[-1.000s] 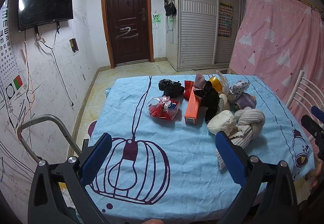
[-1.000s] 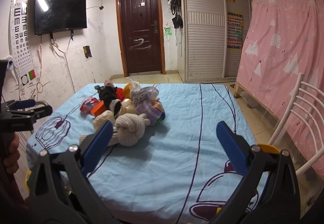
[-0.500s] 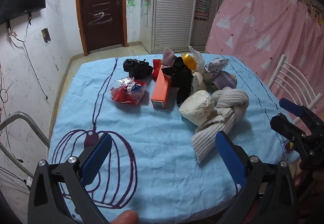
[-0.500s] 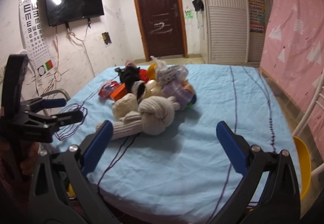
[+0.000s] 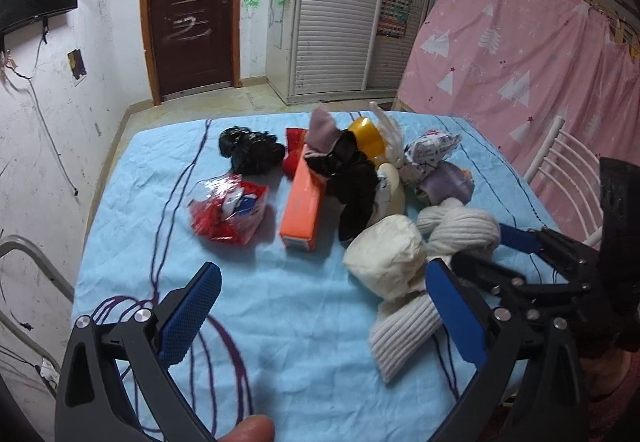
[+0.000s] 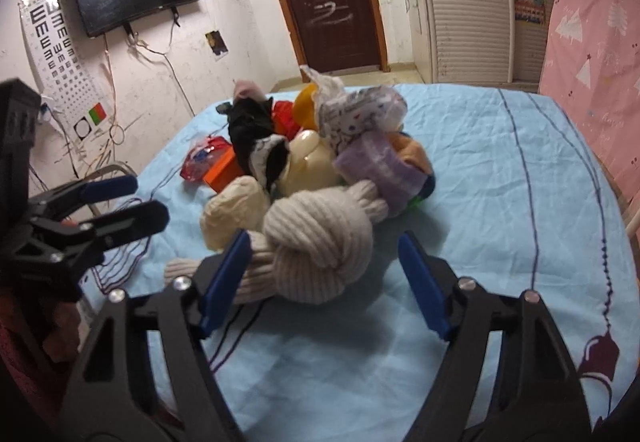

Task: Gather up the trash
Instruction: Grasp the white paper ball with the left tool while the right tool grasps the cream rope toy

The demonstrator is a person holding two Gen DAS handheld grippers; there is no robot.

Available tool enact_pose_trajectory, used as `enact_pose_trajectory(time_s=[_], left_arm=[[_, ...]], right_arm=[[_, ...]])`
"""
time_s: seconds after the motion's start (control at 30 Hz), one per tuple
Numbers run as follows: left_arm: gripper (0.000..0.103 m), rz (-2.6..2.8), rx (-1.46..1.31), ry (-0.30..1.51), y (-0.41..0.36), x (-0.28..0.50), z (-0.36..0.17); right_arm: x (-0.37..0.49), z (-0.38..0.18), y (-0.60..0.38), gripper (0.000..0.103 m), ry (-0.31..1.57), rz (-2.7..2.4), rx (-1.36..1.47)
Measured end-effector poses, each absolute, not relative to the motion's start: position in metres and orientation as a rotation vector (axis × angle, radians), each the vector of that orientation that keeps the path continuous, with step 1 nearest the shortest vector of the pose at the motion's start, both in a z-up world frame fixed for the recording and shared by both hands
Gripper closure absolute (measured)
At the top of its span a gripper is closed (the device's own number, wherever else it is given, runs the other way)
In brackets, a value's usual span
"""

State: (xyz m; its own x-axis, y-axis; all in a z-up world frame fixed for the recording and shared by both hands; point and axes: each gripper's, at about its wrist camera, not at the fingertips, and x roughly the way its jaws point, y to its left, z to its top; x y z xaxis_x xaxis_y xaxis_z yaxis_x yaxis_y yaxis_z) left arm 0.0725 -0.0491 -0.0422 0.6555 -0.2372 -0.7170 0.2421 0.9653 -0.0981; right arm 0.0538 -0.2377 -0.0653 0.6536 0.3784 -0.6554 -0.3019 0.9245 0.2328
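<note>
A pile of items lies on the blue cloth-covered table (image 5: 280, 322): a red crinkled wrapper (image 5: 228, 212), an orange box (image 5: 303, 208), a black plastic bag (image 5: 250, 150), a cream wad (image 5: 384, 256) and a knotted beige knit cloth (image 6: 316, 246). My left gripper (image 5: 320, 310) is open and empty above the table's near edge, short of the wrapper and box. My right gripper (image 6: 324, 278) is open, its fingers on either side of the knotted cloth, apart from it. The right gripper also shows in the left wrist view (image 5: 504, 254).
The pile also holds a patterned bag (image 6: 360, 110), a purple roll (image 6: 380, 166), a yellow object (image 5: 366, 136) and black cloth (image 5: 352, 178). A white chair (image 5: 560, 162) stands right of the table. A pink curtain (image 5: 520, 62) hangs behind it.
Both grippers have moved closer to the pile. The right gripper has narrowed somewhat and now brackets the knotted cloth. The left gripper stayed open.
</note>
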Motion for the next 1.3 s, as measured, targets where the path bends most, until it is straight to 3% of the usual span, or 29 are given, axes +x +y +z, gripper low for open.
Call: enact_pose_trajectory(time_s=[0.07,0.17,0.5,0.63,0.73,0.77,1.3], left_arm=[[0.010,-0.298,0.002,0.819,-0.056,0.077,-0.043],[0.010,-0.317,0.010,0.830,-0.067,0.084,-0.045],[0.012,-0.324,0.069,0.881,-0.102,0.099,-0.060],[0.030,-0.312,0.101,0.922,-0.115,0.103,-0.067],[0.052,-0.301,0.112,0.945,-0.124,0.107,-0.073],[0.055,-0.294,0.119,0.952,-0.126,0.108,-0.075],[0.057,-0.232,0.180,0.870,-0.141,0.091,-0.048]], right_arm=[[0.057,-0.068,-0.238,0.051,0.778,0.422,0.124],[0.053,-0.066,-0.242,0.056,0.760,0.425,0.127],[0.027,-0.053,-0.292,0.056,0.705,0.391,0.177],[0.019,-0.049,-0.306,0.056,0.681,0.389,0.206],[0.016,-0.049,-0.317,0.056,0.668,0.387,0.229],[0.015,-0.048,-0.322,0.056,0.666,0.389,0.234],[0.022,-0.059,-0.352,0.062,0.675,0.376,0.276]])
